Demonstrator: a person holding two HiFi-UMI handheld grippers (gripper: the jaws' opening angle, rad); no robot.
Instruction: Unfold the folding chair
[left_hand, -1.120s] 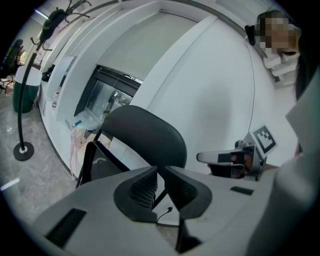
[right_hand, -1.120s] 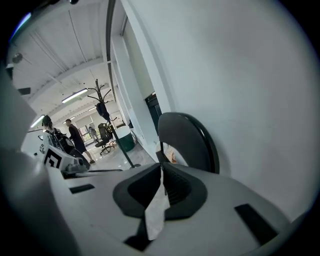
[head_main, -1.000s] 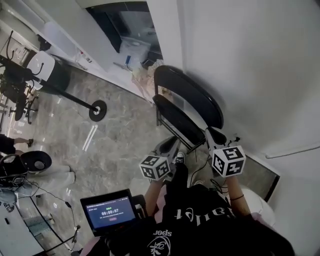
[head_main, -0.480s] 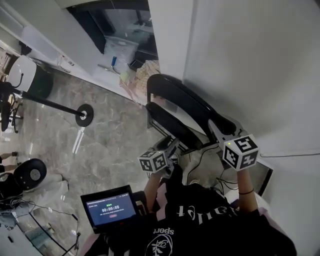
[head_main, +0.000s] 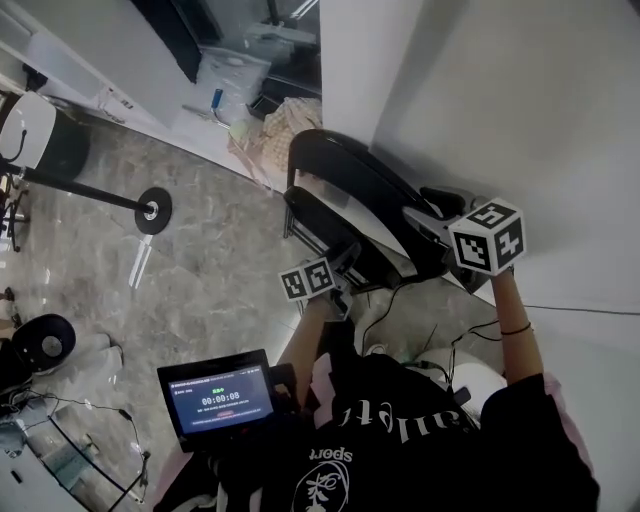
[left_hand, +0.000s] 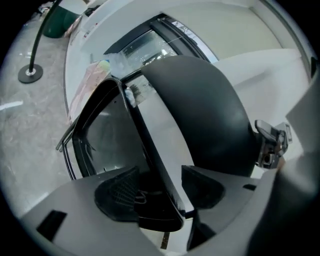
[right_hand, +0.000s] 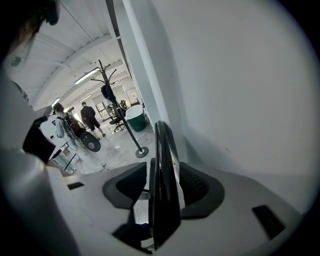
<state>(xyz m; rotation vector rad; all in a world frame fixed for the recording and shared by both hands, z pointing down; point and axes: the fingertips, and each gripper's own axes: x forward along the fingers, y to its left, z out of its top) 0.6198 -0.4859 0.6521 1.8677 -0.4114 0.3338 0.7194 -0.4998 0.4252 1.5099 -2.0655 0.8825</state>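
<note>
The black folding chair (head_main: 345, 205) stands mostly folded near the middle of the head view. It leans on the white wall (head_main: 520, 110), over the grey marble floor (head_main: 200, 270).

Both tongs have just been opening. The left tongs (left_hand: 162, 187) stand spread, with the thin edge of the chair's seat panel (left_hand: 147, 140) between them and a gap on either side. The right tongs (right_hand: 162, 192) are spread around the rim of the rounded backrest (right_hand: 162, 150), not pinching it.

To open the chair well, I judge each pair should slide deeper over its edge before closing. The right can then steady the back while the left draws the seat down and away from the wall.

The hinge and feet are hidden behind the arms. Loose cables (head_main: 392, 297) lie on the floor just below the chair in the frame.
</note>
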